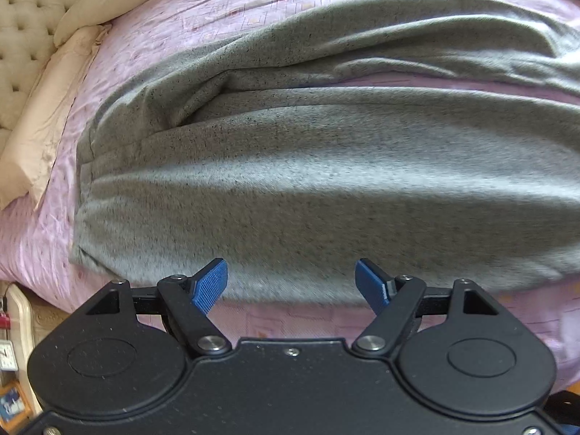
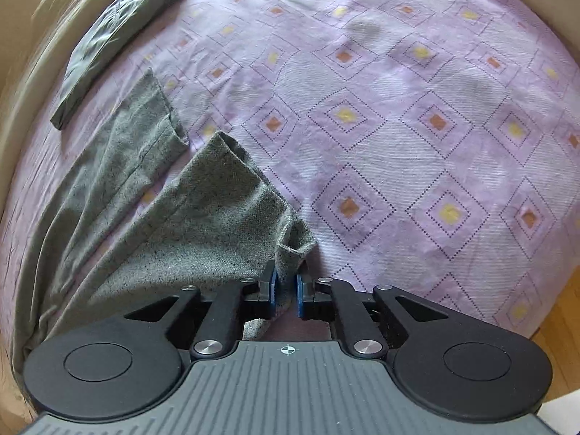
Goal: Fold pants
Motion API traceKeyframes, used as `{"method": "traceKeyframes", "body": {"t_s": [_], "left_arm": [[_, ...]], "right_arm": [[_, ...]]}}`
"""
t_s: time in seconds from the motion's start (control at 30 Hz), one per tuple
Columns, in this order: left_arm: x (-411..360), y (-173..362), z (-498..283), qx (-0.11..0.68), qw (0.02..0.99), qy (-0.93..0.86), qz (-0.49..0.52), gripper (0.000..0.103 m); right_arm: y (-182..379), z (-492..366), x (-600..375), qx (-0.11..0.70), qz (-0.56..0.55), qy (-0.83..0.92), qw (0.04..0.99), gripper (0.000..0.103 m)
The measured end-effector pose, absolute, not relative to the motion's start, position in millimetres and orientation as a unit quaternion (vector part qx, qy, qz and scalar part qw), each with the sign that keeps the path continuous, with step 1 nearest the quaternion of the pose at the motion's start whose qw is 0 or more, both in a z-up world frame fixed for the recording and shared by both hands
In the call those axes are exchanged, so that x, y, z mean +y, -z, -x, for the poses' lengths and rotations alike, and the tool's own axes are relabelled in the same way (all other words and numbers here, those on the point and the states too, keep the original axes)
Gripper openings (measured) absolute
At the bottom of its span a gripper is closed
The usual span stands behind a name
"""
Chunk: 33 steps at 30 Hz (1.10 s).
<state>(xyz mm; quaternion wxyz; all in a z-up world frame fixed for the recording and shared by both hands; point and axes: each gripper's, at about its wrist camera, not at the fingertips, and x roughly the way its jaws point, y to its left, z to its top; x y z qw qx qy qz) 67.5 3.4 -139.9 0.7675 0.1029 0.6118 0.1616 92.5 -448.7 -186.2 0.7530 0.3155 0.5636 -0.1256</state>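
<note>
Grey speckled pants lie spread across a pink bed sheet, waistband end at the left. My left gripper is open, its blue pads just over the near edge of the pants and holding nothing. In the right wrist view the two leg ends lie side by side with hems pointing away. My right gripper is shut on the near corner of the closer leg's hem, with cloth bunched between the blue pads.
A folded dark grey garment lies at the far left of the patterned sheet. Beige pillows and a tufted headboard are at the left. Wooden floor shows past the bed's edge.
</note>
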Motion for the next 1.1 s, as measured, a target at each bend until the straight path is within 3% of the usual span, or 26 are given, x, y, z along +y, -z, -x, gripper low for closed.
{"method": "traceKeyframes", "body": {"t_s": [0.2, 0.3, 0.33, 0.4, 0.5, 0.8, 1.1], "left_arm": [[51, 174, -72, 0.639, 0.747, -0.156, -0.096, 0.080], [74, 190, -65, 0.662, 0.727, -0.148, -0.109, 0.097], [81, 190, -63, 0.669, 0.724, -0.136, -0.102, 0.097], [96, 186, -63, 0.683, 0.719, -0.105, -0.078, 0.095], [113, 169, -68, 0.682, 0.723, -0.082, -0.076, 0.077], [179, 85, -146, 0.583, 0.804, -0.067, -0.102, 0.077], [203, 72, -221, 0.544, 0.831, -0.098, -0.068, 0.077]], "right_arm": [[143, -89, -416, 0.527, -0.260, 0.166, 0.792, 0.010], [125, -94, -387, 0.517, -0.239, 0.168, 0.805, 0.010], [121, -98, -376, 0.514, -0.236, 0.166, 0.807, 0.010], [113, -105, -356, 0.510, -0.237, 0.161, 0.811, 0.010], [107, -119, -328, 0.507, -0.244, 0.151, 0.813, 0.010], [94, -172, -274, 0.502, -0.261, 0.125, 0.815, 0.011], [83, -190, -301, 0.488, -0.238, 0.182, 0.820, 0.010]]}}
